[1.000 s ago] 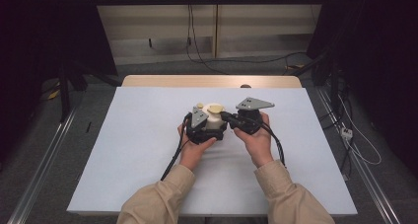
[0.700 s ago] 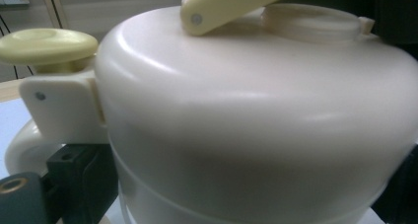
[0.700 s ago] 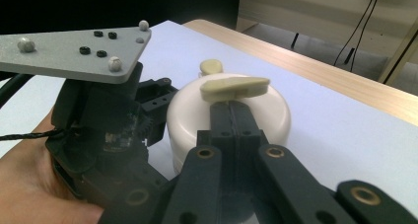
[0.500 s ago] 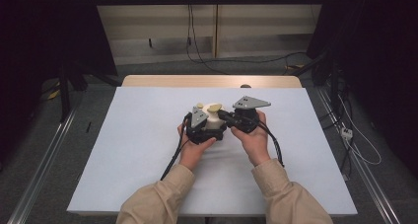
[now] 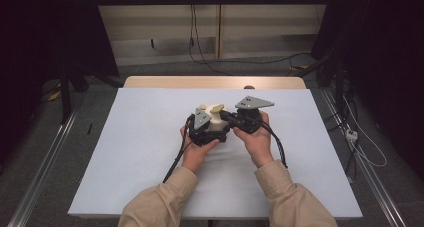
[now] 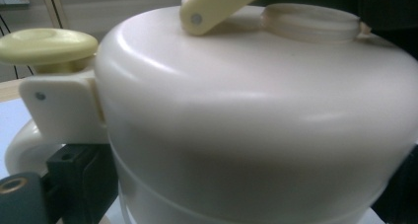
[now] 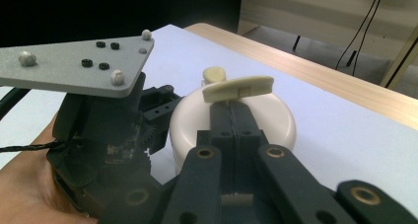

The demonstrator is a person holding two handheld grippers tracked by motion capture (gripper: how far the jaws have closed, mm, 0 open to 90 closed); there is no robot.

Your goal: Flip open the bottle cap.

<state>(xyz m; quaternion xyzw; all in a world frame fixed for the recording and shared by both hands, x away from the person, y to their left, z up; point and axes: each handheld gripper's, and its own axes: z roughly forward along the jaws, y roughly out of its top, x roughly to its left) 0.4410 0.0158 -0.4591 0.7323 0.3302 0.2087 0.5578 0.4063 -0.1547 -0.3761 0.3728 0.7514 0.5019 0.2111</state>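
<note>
Cream plastic pot [image 5: 216,124] sits mid-worktop [image 5: 140,137], slightly toward the far edge, wedged between both grippers.

Left gripper [image 5: 202,132]: pressed against the pot's near-left side. In the left gripper view the pot body [image 6: 256,125] is right up against the lens, with one dark jaw at the lower left under the pot's side handle [image 6: 59,105] and another dark edge at the lower right. Looks like it brackets the pot, but contact isn't visible, so I can't tell whether it's clamped or just resting.

Right gripper [image 7: 231,116]: jaws together, pinched on the pale yellow lever [image 7: 239,89] lying across the pot's top. Same lever shows from above [image 5: 217,108], next to the round yellow knob [image 5: 202,107].

Change over the last second: almost nothing. Hands, grippers and pot are in the same spots as a second ago; at most the right hand has crept slightly. No lift and no clear lever swing.

My read: the grasp is set and this is the hold just before actuation. The lever looks roughly level, so I'd judge the opening not yet done. Next move probably needs the left side to brace the pot while the right one pulls the lever; a light pot could tip or slide otherwise.
</note>
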